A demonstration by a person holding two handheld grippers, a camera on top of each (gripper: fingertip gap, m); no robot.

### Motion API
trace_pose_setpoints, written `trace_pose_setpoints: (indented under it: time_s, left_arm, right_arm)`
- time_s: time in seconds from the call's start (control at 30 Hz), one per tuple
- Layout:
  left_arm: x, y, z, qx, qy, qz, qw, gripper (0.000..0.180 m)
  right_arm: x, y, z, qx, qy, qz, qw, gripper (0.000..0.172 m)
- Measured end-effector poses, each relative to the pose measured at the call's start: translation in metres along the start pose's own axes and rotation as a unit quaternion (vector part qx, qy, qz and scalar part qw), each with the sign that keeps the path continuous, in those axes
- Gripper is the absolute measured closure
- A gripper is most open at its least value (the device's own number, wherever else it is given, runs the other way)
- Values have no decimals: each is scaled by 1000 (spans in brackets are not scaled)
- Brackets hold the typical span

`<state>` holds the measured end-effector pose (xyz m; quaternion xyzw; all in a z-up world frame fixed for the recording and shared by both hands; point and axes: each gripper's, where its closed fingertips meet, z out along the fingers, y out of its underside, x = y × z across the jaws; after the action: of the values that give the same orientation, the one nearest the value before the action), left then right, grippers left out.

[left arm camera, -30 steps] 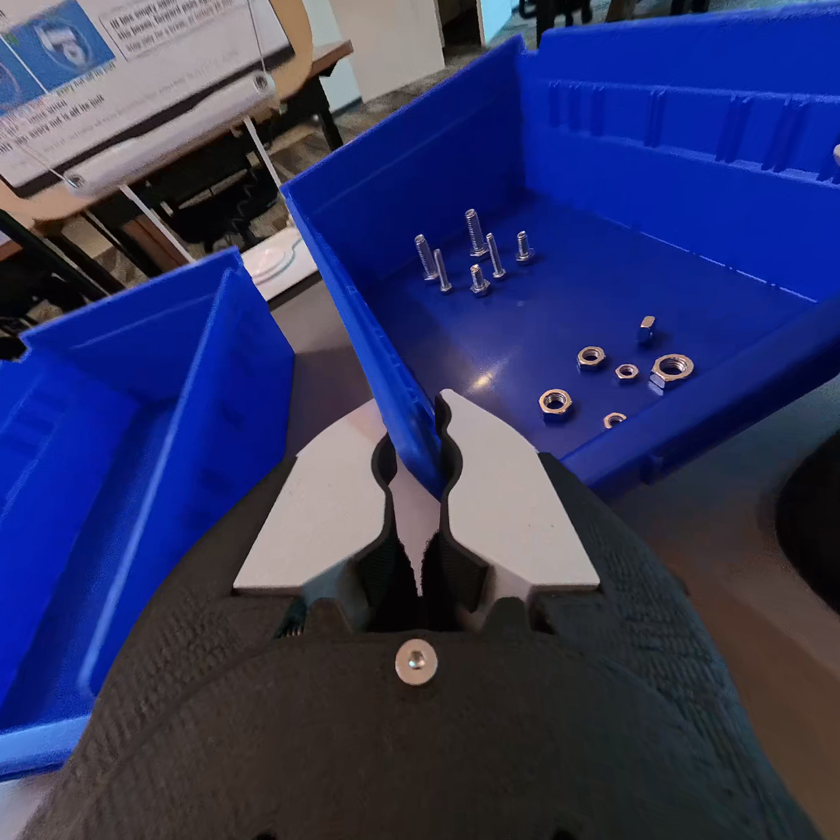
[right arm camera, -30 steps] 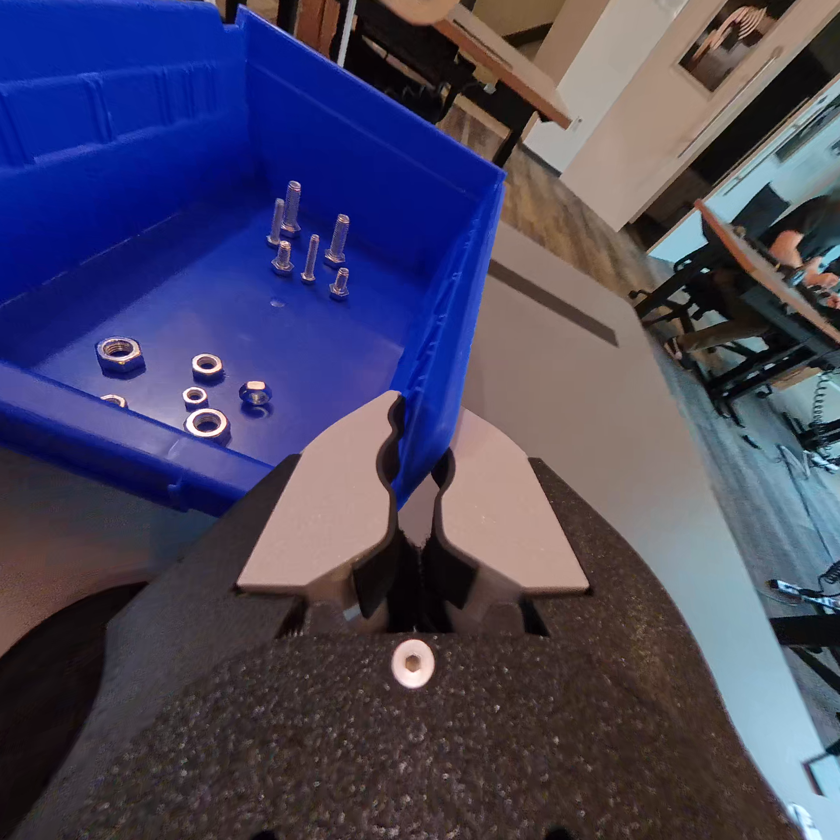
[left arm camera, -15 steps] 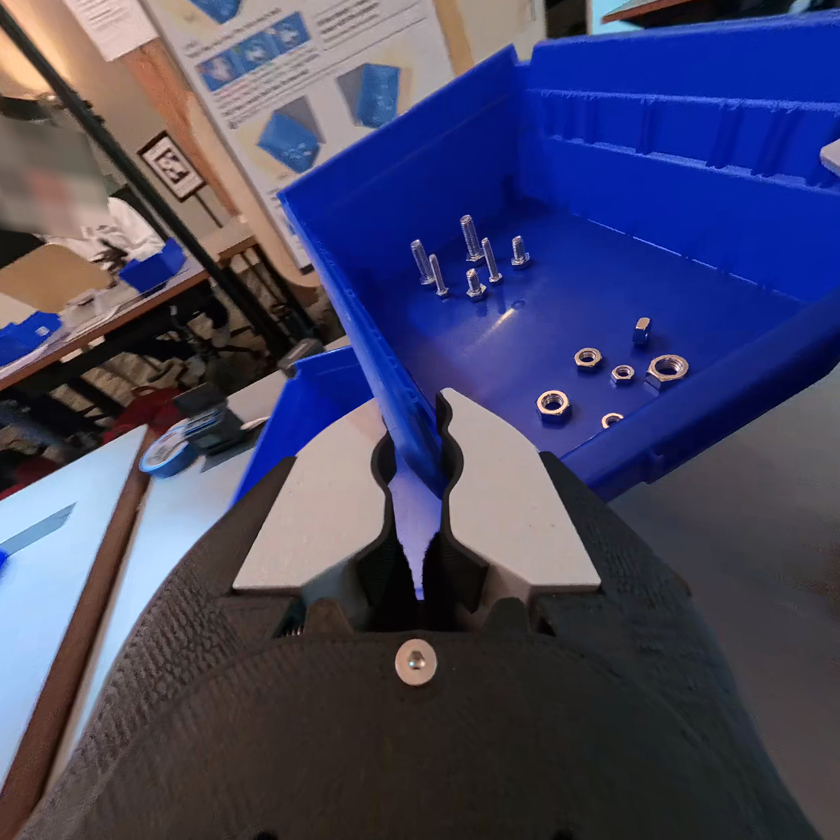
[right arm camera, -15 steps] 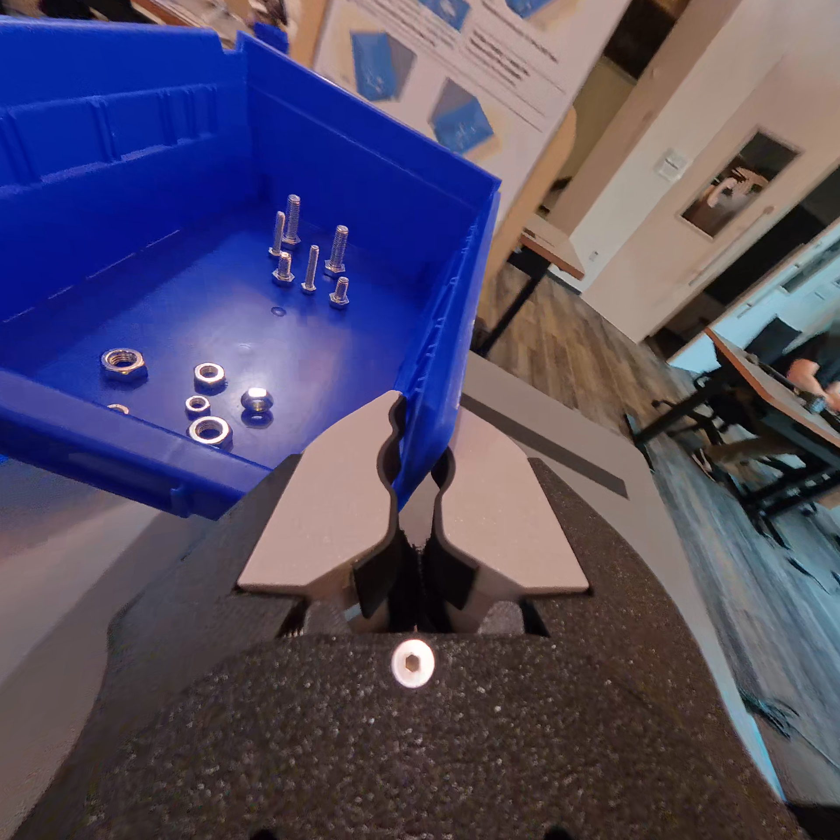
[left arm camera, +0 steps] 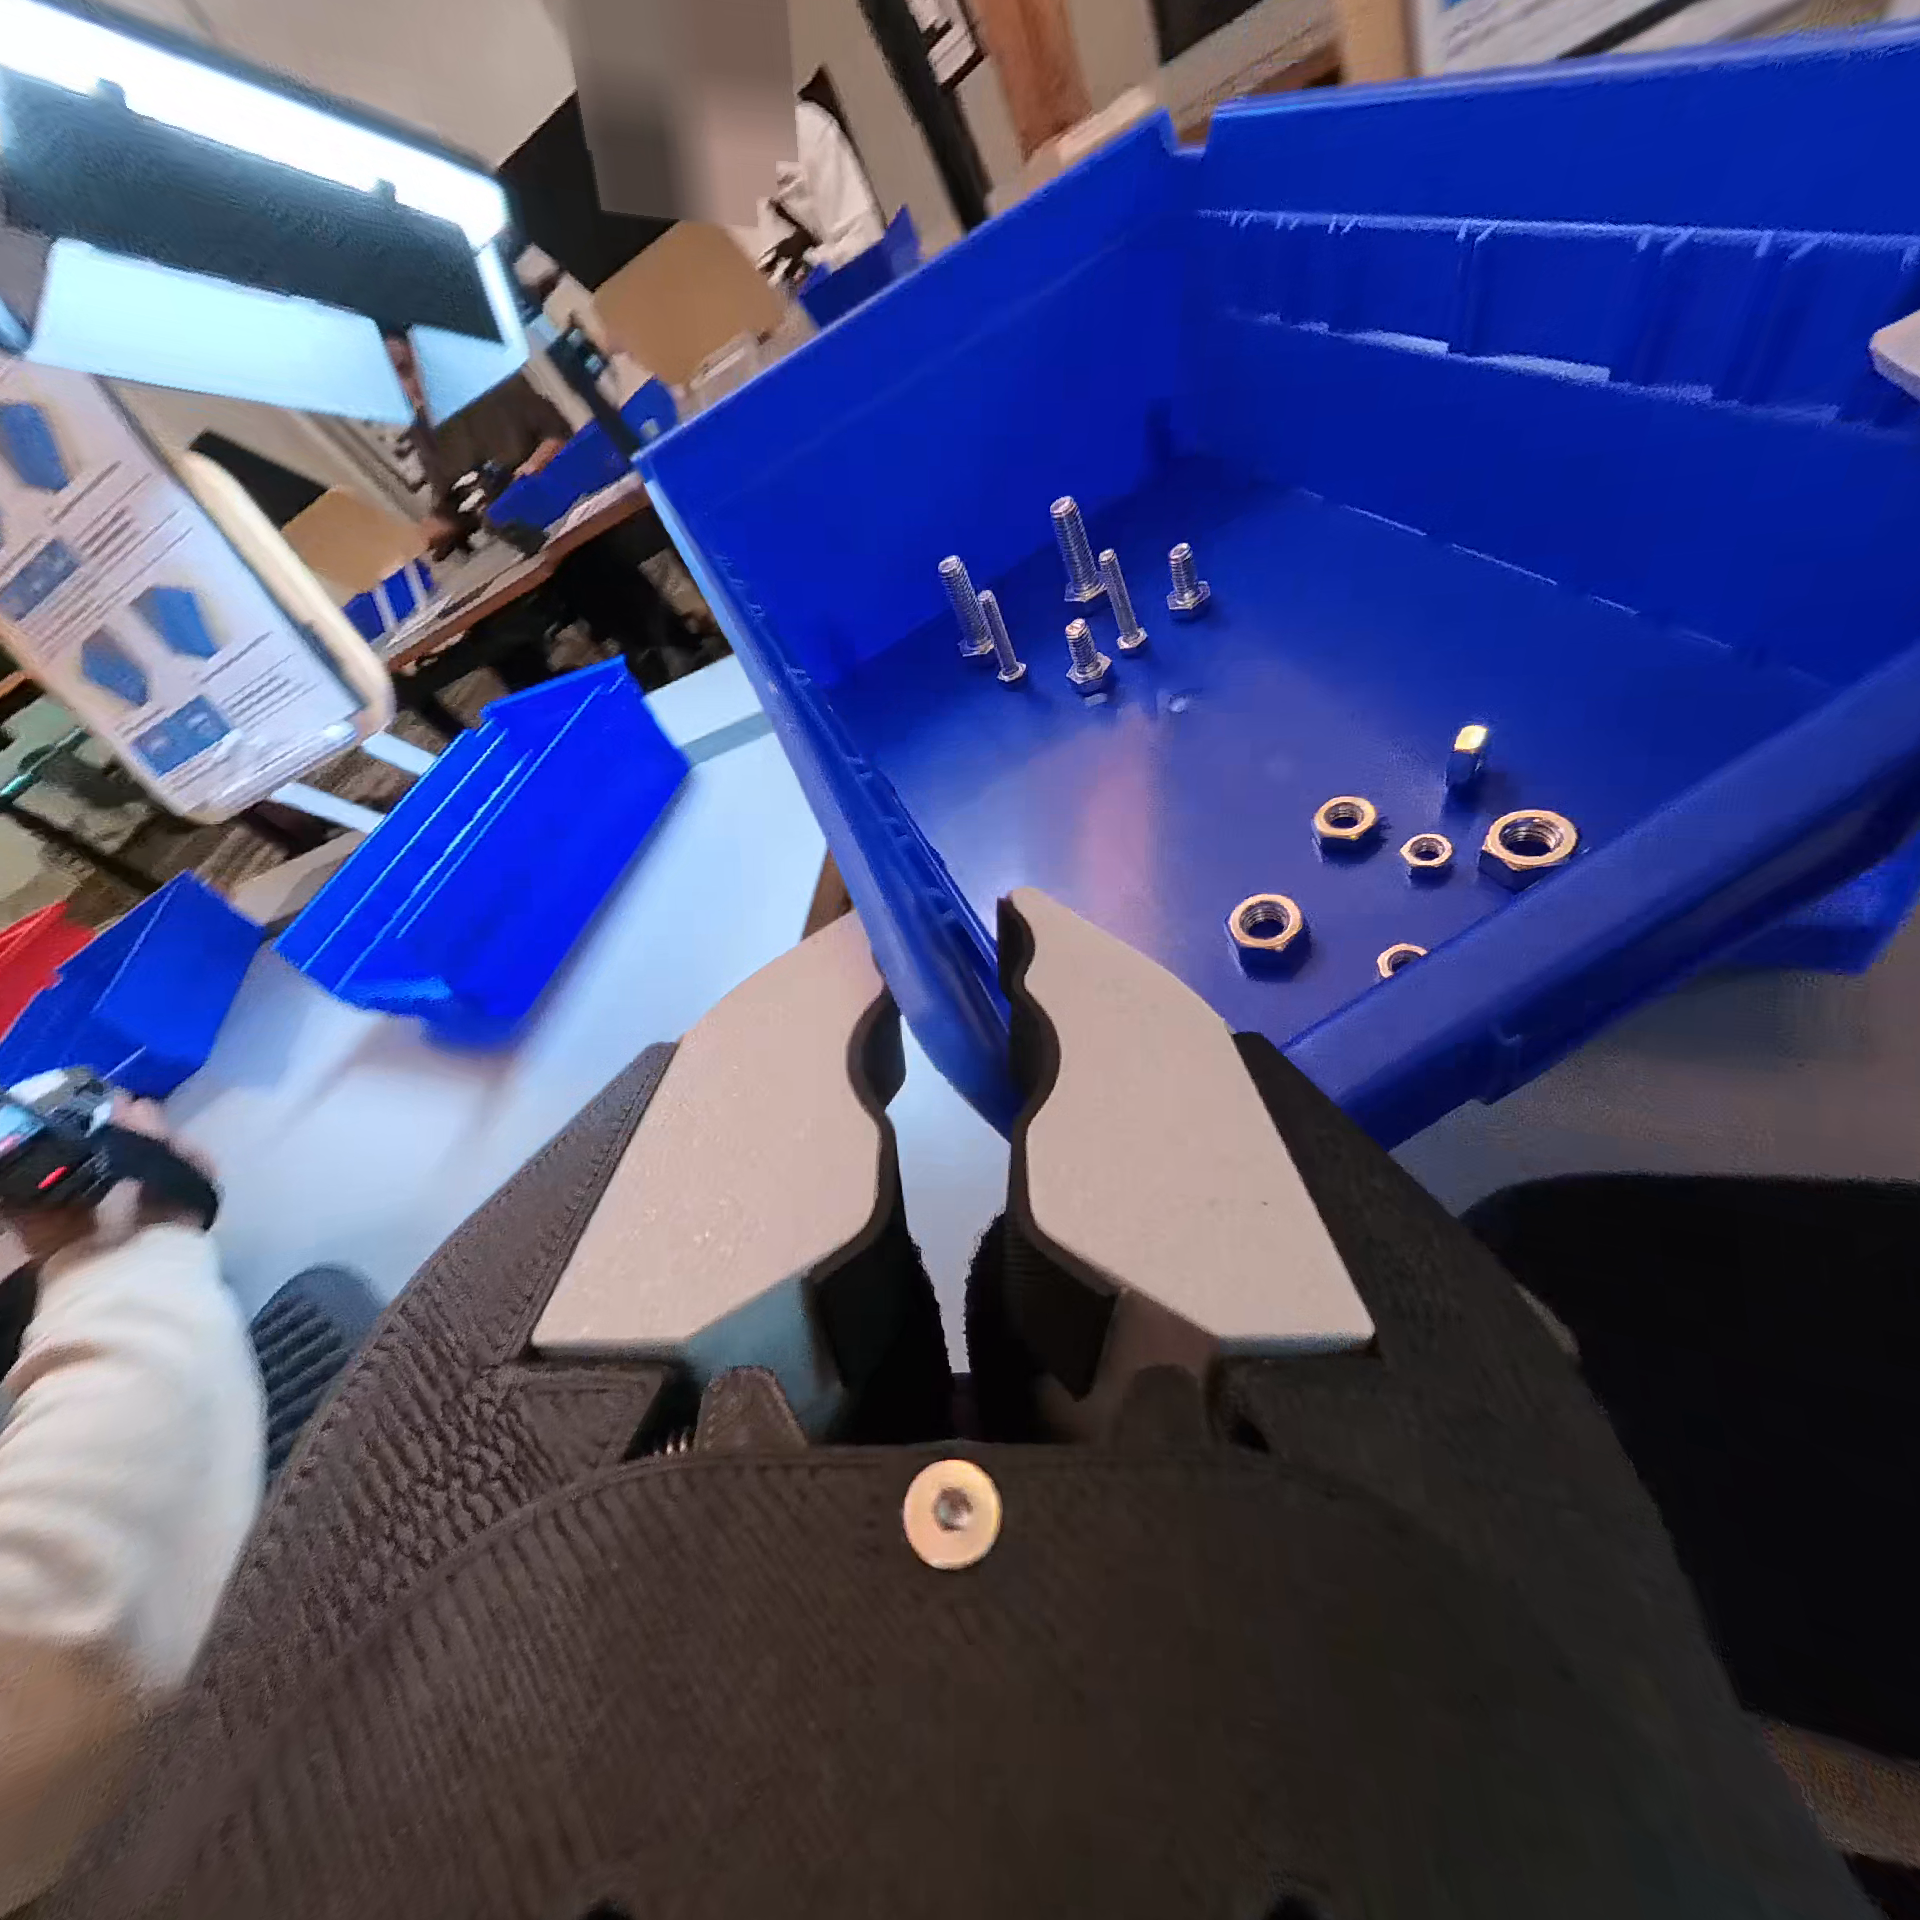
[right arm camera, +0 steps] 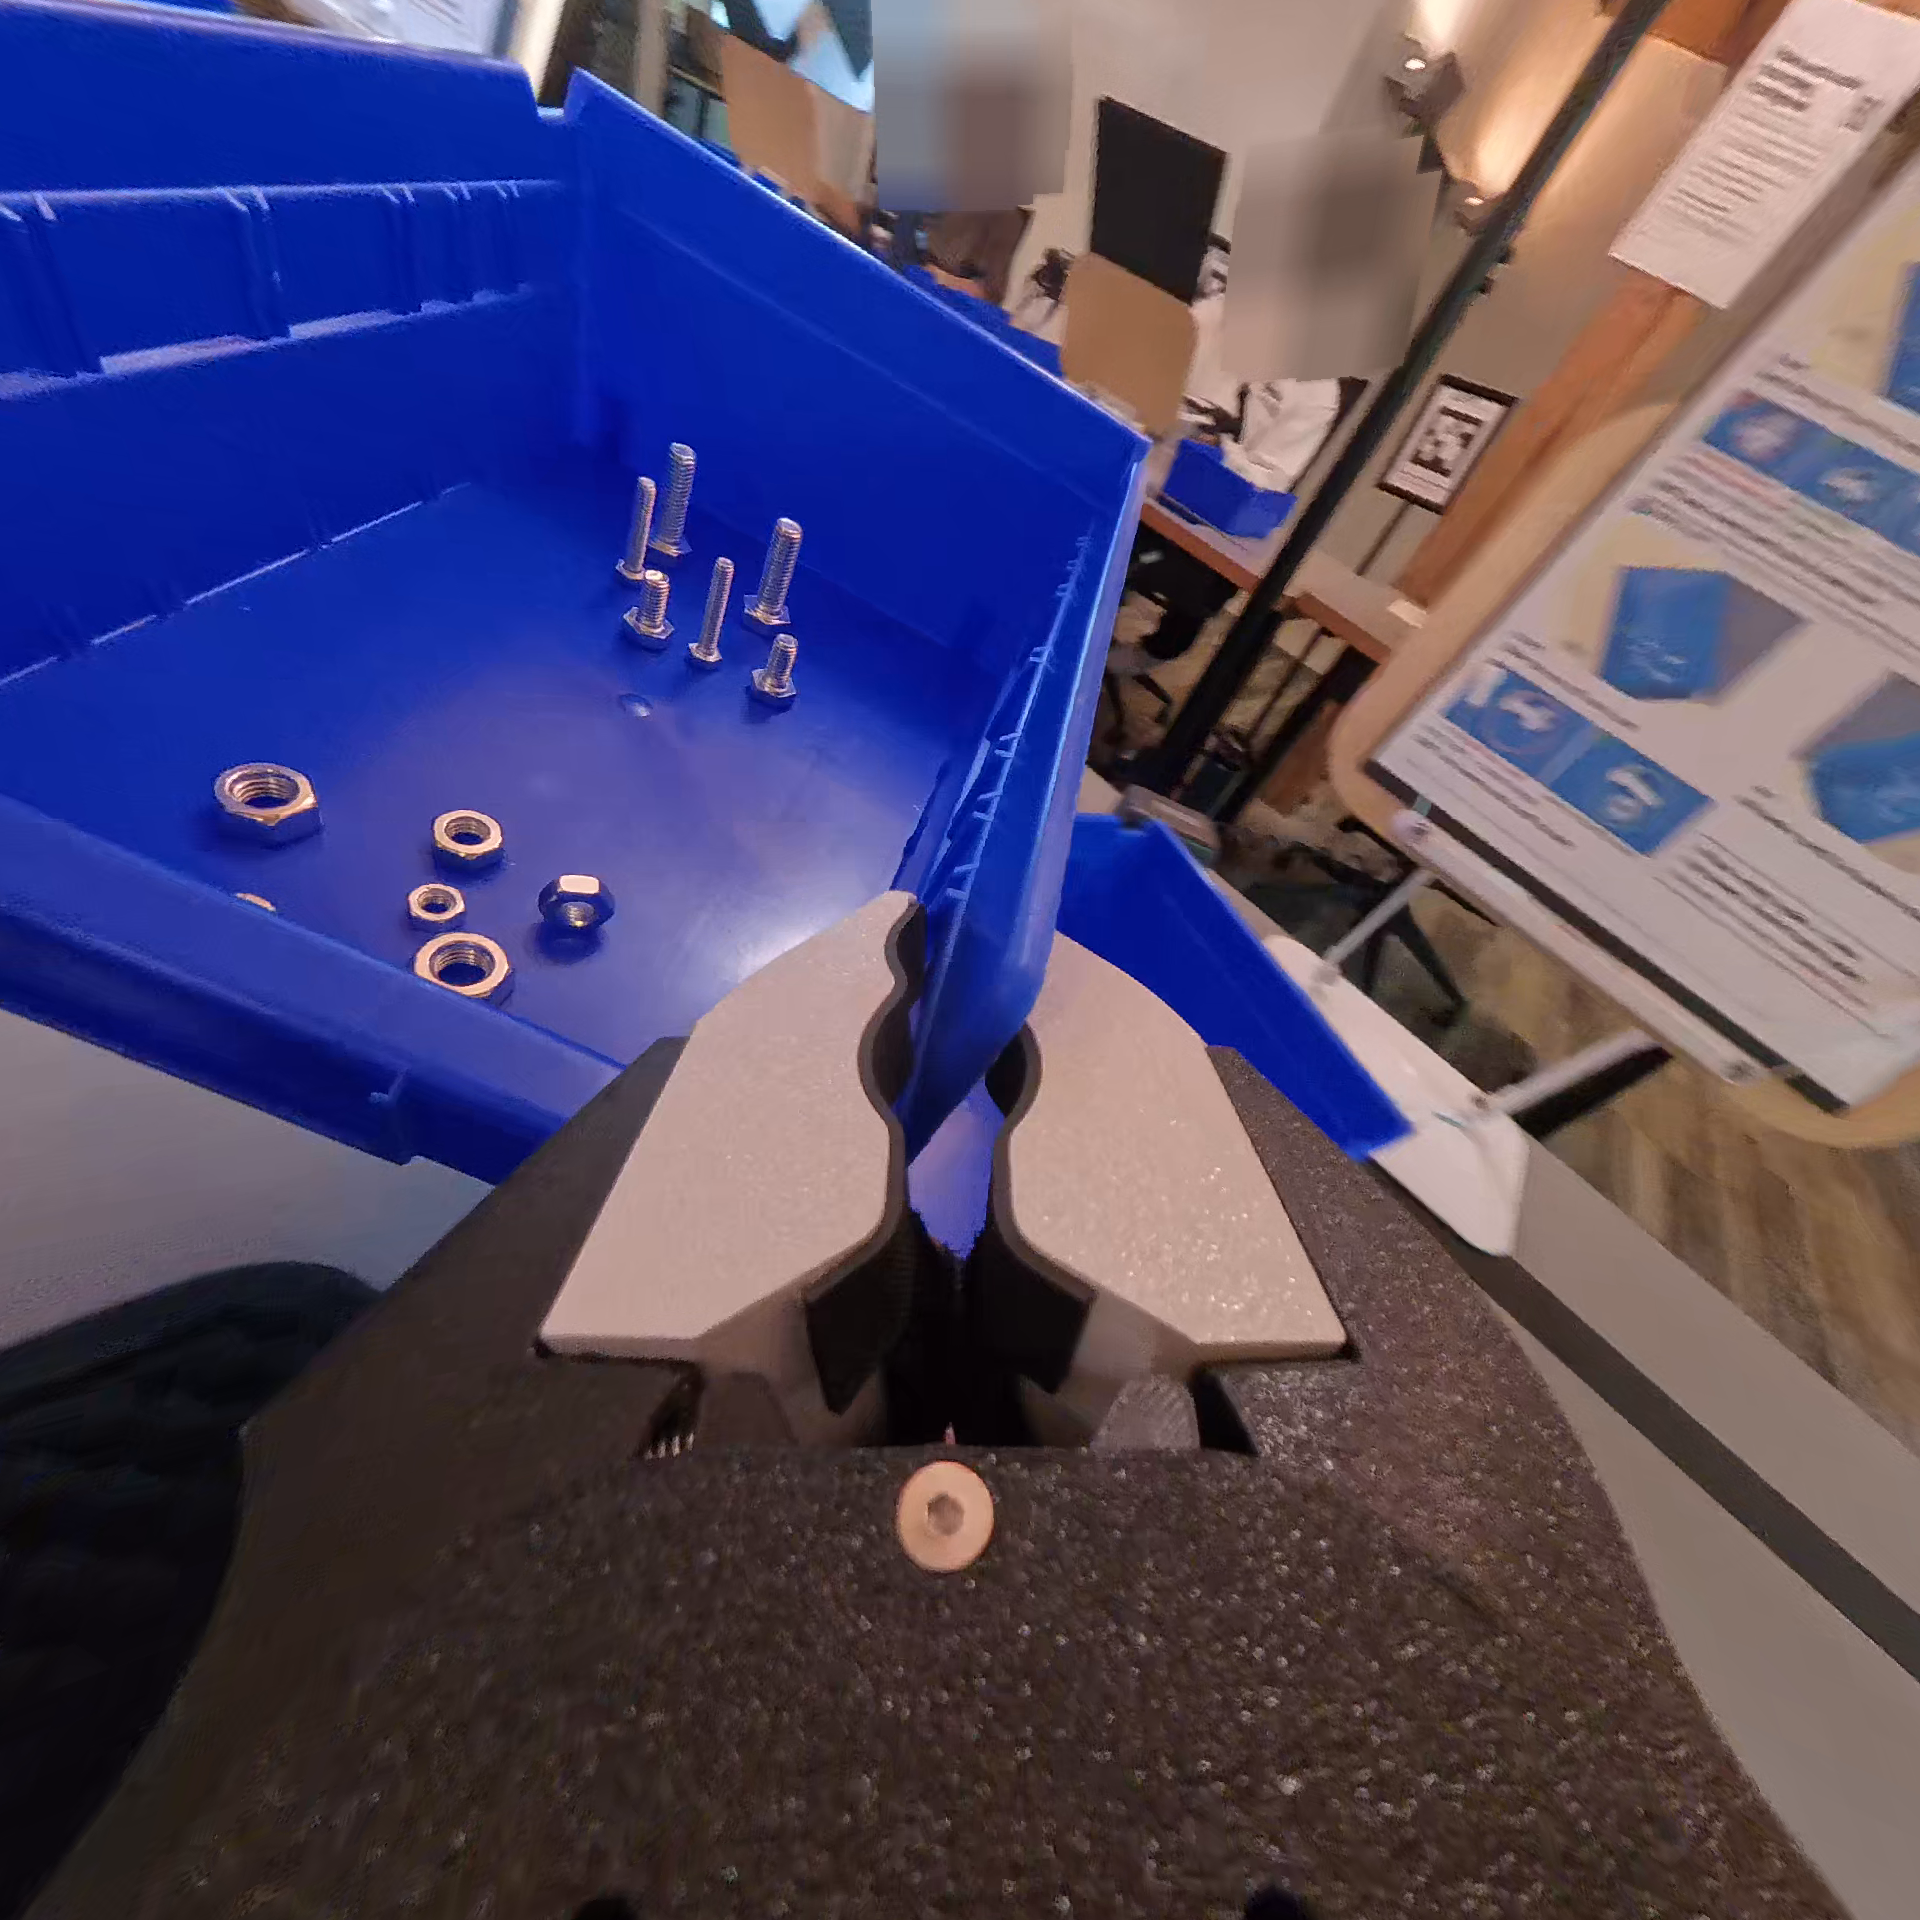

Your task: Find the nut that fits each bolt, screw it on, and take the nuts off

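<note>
- Inside the blue bin (left arm camera: 1351,343), on its floor: six bolts (left arm camera: 1081,613) standing head-down in a tight cluster near the far corner; six nuts (left arm camera: 1382,873) loose near the front lip, one of them half hidden behind the lip in both views.
- Left tool (left arm camera: 940,997): clamped on the bin's left side wall at the front corner, one finger outside, one inside.
- Right tool (right arm camera: 971,997): clamped on the opposite side wall, again astride the rim.
- Bin looks tilted, its front lip above the grey bench (left arm camera: 1714,1070).
- Beyond, more blue bins (left arm camera: 488,862), blurred; a sleeved arm (left arm camera: 114,1434) at left edge.
</note>
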<state>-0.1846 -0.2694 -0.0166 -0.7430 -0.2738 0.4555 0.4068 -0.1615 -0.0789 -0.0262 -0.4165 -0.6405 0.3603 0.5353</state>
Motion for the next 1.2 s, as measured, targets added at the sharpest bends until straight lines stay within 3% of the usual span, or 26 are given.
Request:
trace_pose_setpoints:
  time_s: [0.27,0.47,0.93,1.2]
  left_arm:
    - [-53,81,-16,-61,-52,10,997,166]
    - [-48,125,0,-81,-36,-4,996,166]
    - [-21,147,47,-61,13,-14,998,166]
    - [-18,162,70,-70,5,-29,997,164]
  right_arm:
    - [-100,11,42,15,-68,-27,997,160]
    - [-127,39,57,-7,-73,-57,996,159]
    - [-113,76,72,-45,-35,-94,994,159]
    - [-115,96,92,-84,-64,-99,989,155]
